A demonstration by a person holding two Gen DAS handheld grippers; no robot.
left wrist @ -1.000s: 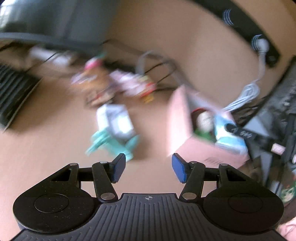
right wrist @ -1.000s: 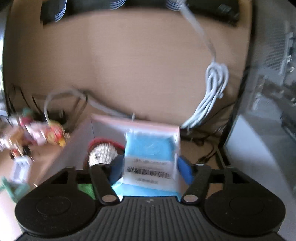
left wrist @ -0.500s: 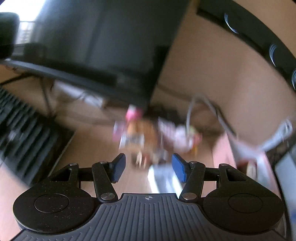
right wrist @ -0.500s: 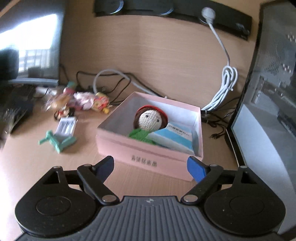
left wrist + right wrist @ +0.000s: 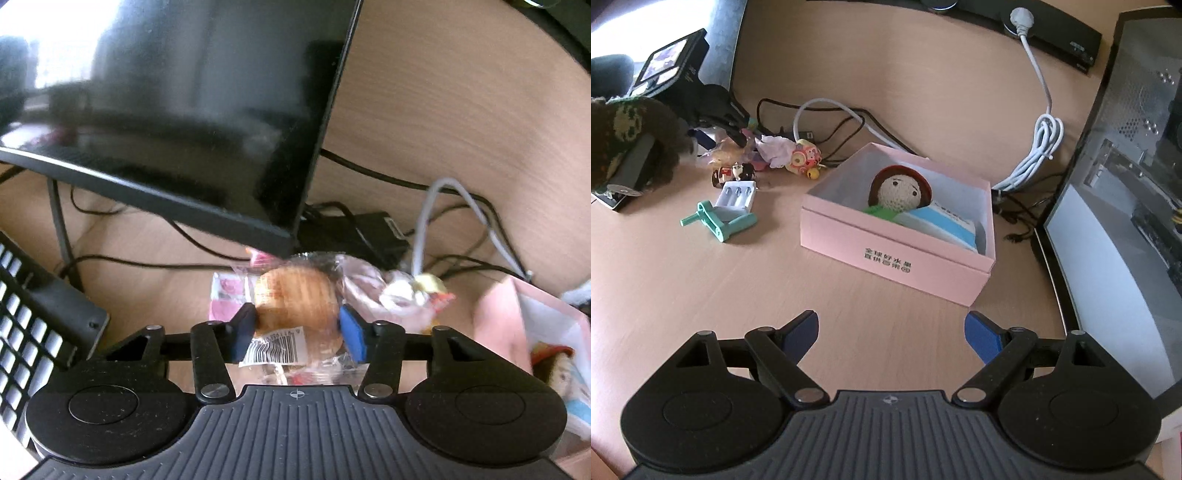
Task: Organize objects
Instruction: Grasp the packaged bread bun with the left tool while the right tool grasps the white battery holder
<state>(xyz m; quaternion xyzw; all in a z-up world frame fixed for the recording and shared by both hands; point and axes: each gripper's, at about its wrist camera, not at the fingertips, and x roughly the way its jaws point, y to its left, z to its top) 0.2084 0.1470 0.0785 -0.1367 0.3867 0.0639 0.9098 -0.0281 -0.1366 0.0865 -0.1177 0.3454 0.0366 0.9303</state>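
Left gripper (image 5: pixel 297 332) down at the back of the bench (image 5: pixel 701 288), fingers (image 5: pixel 243 328) pressed against both sides of a wrapped cake (image 5: pixel 295 306), clamped on it or nearly so. Right gripper (image 5: pixel 891 332) hanging over bare bench in front of the pink box (image 5: pixel 886 251), fingers wide apart, empty.

Likely troubles:
- Slippery wrapper, so a slide out of the grip on the lift.
- Soft cake, easily crushed by a hard squeeze.
- Neighbouring candy bag (image 5: pixel 391 295) touching the wrapper, liable to drag along.
- Monitor (image 5: pixel 184 110) edge just above, easily struck on a straight rise.
- Doll (image 5: pixel 897 190) and blue packet (image 5: pixel 945 221) filling much of the box, little room left.
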